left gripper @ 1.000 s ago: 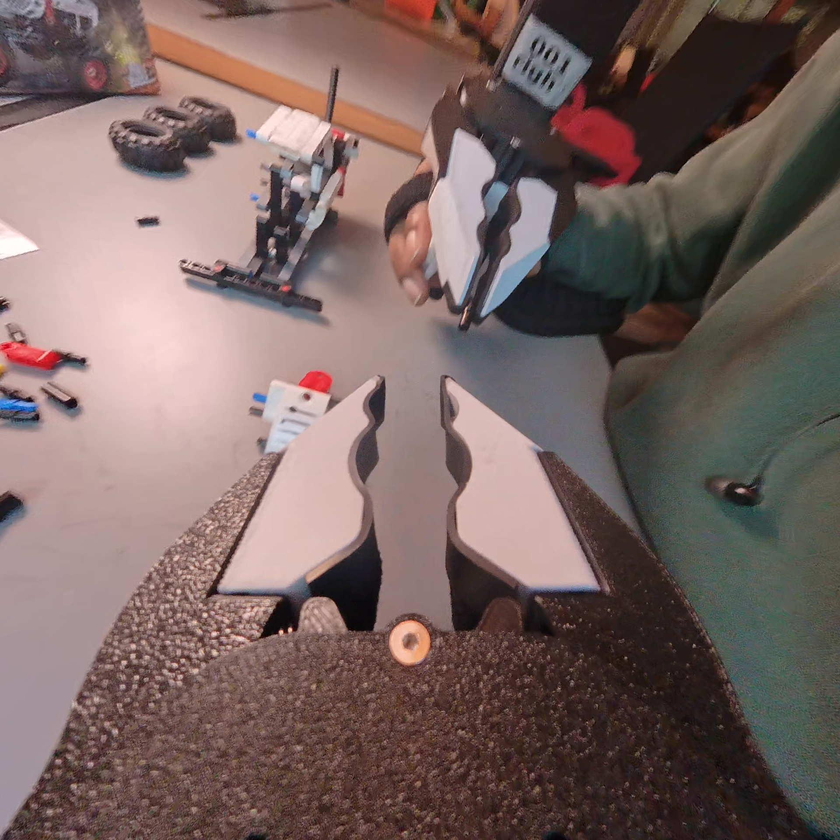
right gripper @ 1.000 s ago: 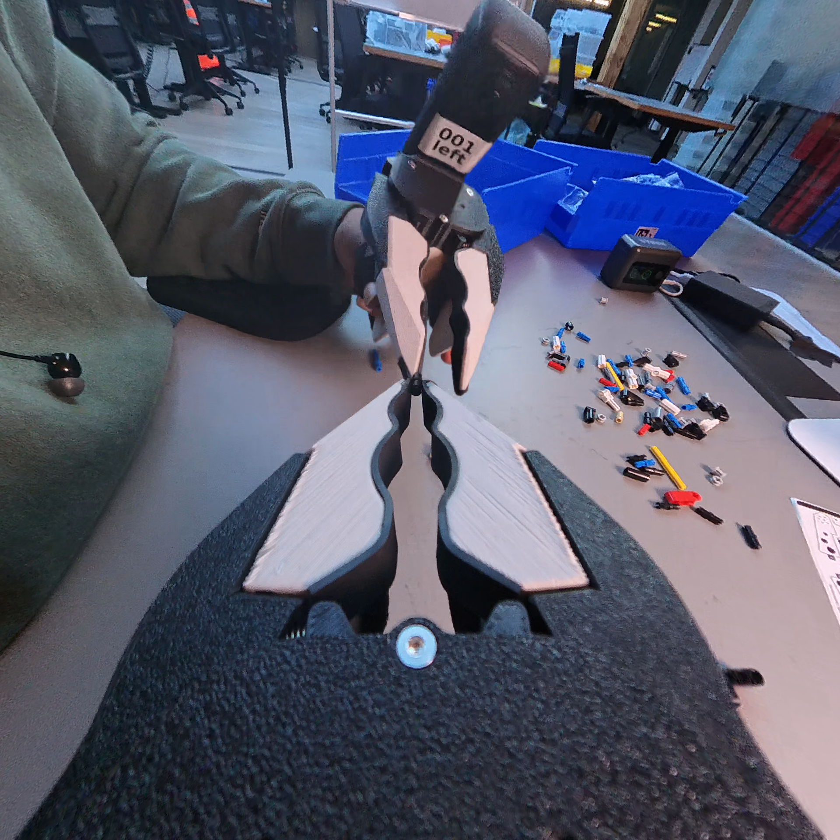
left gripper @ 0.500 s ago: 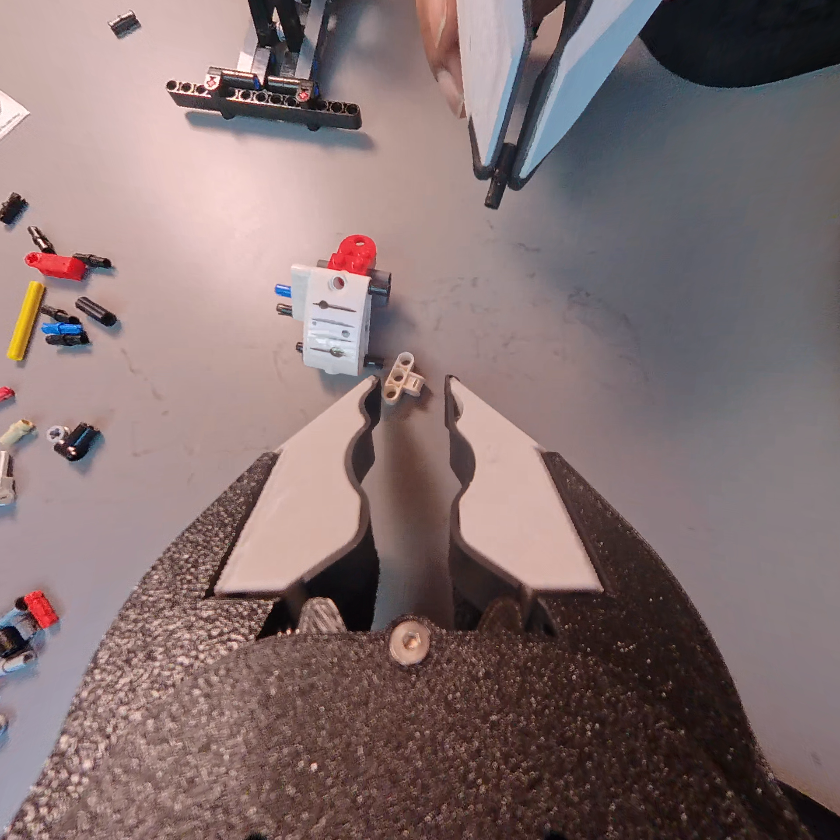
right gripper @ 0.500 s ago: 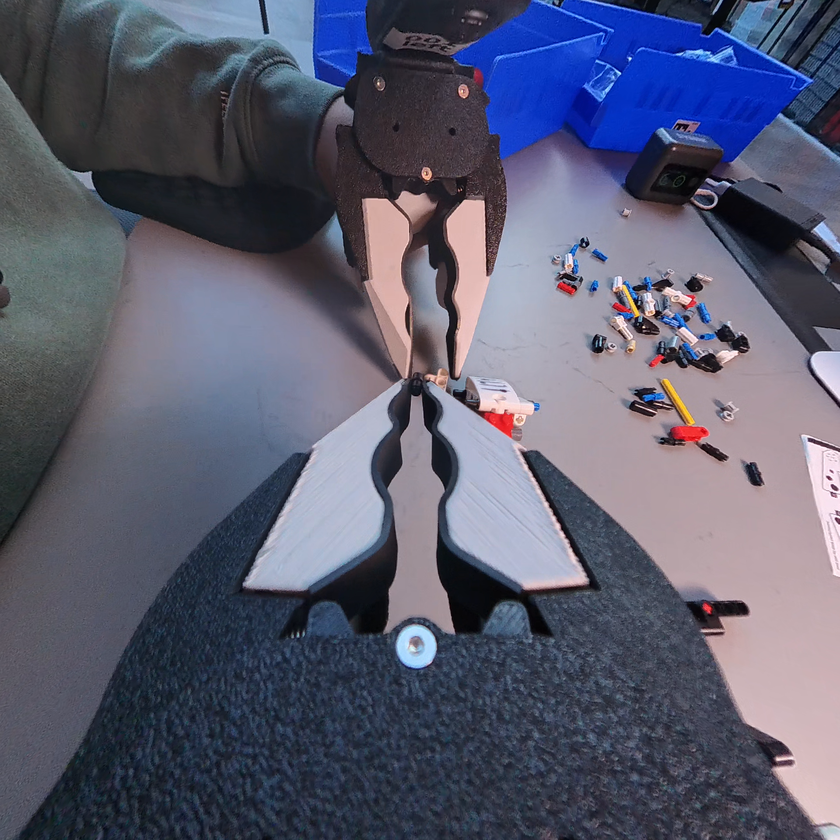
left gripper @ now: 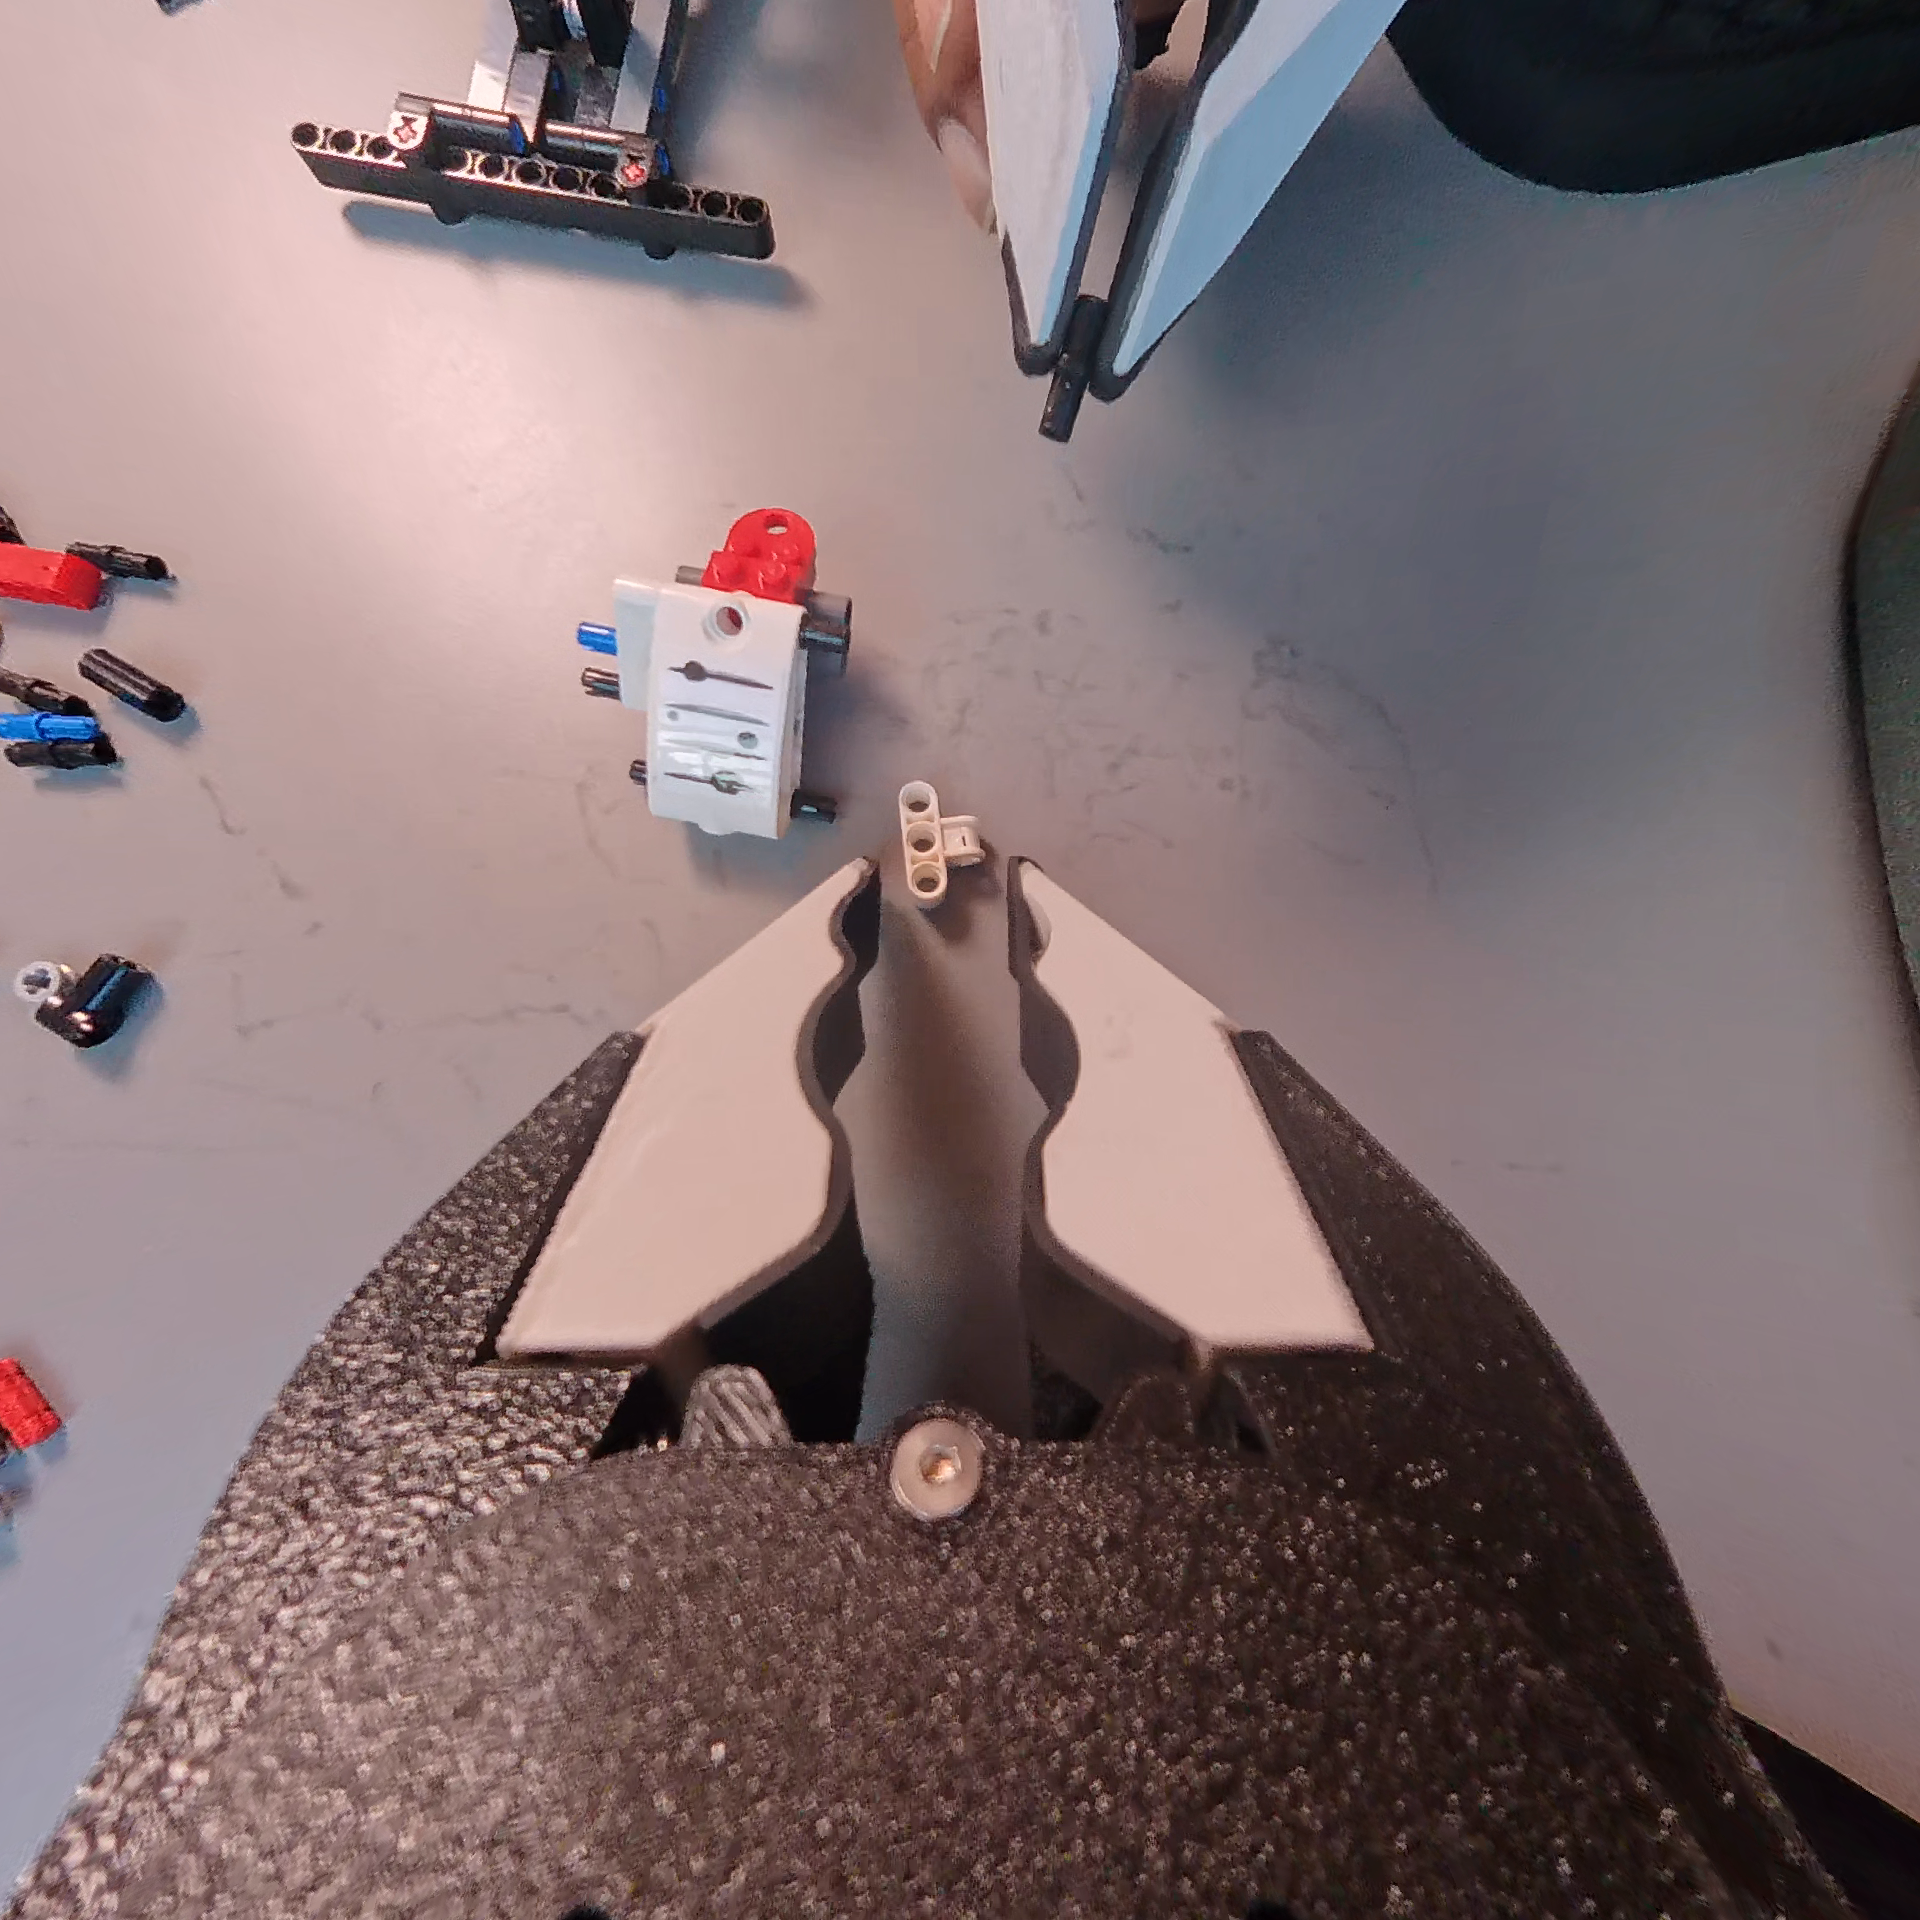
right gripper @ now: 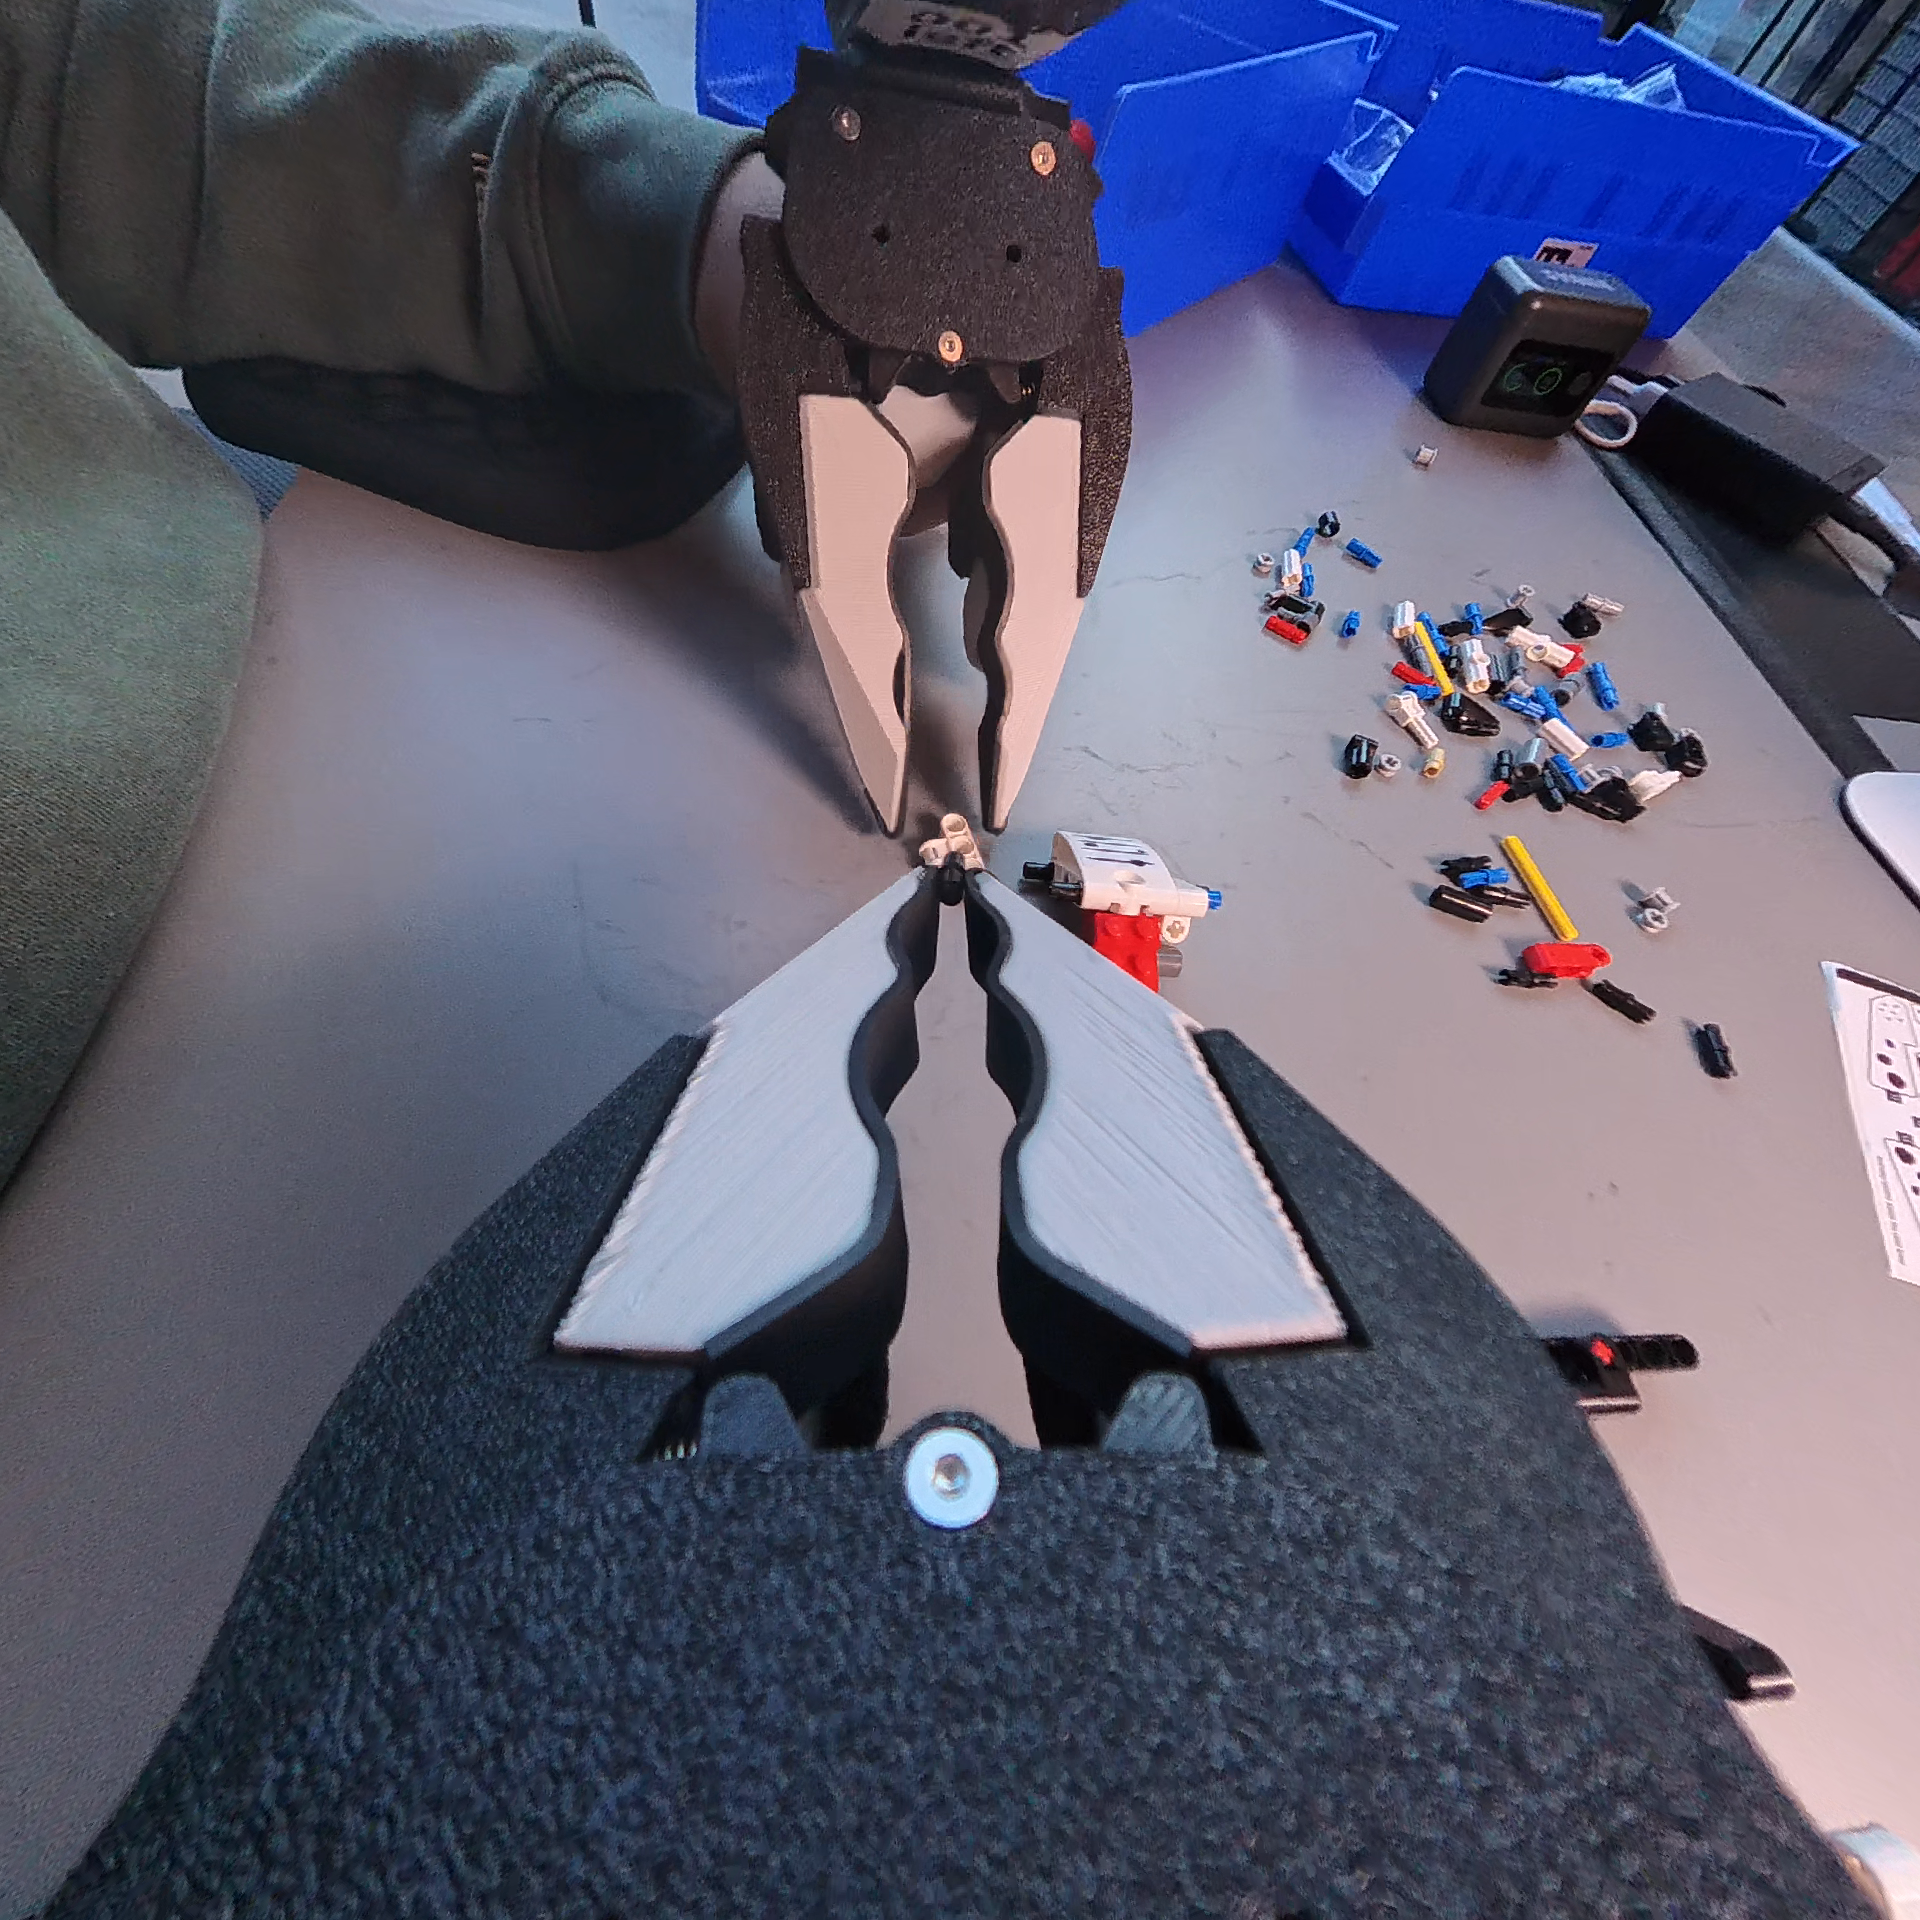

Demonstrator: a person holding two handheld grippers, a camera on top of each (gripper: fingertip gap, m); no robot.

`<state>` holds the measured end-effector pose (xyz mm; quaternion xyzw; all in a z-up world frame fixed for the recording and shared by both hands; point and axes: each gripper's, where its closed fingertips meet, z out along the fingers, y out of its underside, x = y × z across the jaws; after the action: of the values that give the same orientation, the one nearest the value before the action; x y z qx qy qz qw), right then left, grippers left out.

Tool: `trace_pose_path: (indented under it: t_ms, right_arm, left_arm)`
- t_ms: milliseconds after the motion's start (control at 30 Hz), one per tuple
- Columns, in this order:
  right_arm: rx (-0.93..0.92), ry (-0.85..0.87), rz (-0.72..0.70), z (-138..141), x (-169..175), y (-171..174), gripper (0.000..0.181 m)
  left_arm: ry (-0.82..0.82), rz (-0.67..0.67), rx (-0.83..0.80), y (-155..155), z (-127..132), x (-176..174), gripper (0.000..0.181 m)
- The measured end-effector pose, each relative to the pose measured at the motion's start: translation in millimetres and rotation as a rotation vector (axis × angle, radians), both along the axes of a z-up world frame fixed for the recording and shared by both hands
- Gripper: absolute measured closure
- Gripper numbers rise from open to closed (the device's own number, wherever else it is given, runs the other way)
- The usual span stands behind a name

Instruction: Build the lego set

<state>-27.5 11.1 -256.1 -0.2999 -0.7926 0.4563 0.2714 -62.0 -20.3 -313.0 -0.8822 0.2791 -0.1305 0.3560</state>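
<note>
My left gripper (left gripper: 940, 873) is open and low over the grey table, its tips on either side of a small white connector piece (left gripper: 930, 852). A white and red sub-assembly (left gripper: 727, 707) lies just left of it. My right gripper (right gripper: 945, 883) is shut on a small black pin (right gripper: 950, 891), whose tip sticks out toward the connector (right gripper: 951, 840). In the left wrist view the right gripper (left gripper: 1075, 348) comes in from the top with the pin (left gripper: 1065, 400) held above the table. In the right wrist view the left gripper (right gripper: 940, 821) faces mine, pointing down.
A black beam assembly (left gripper: 540, 177) stands at the far left. Loose pins lie at the left edge (left gripper: 94, 707). A pile of small parts (right gripper: 1507, 686), a yellow axle (right gripper: 1538, 888), blue bins (right gripper: 1558, 177), a black device (right gripper: 1538, 348) and a paper sheet (right gripper: 1881, 1091) are to the right. Tip to tip, the grippers are about 8 cm apart.
My left gripper tipped down to the table and closed in on the white connector, still open. My right gripper followed it down with the black pin still held.
</note>
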Motion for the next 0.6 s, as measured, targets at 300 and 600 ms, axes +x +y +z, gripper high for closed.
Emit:
trace_pose_path:
  t_ms: [300, 600]
  right_arm:
    - [0.005, -0.018, -0.006, -3.0, 0.5, 2.5, 0.177]
    - [0.011, -0.035, -0.004, -8.9, 0.7, 2.2, 0.177]
  left_arm:
    - [-0.018, 0.042, -0.011, 3.2, 1.0, 2.2, 0.152]
    - [0.056, 0.059, -0.046, 10.9, -4.2, 4.2, 0.166]
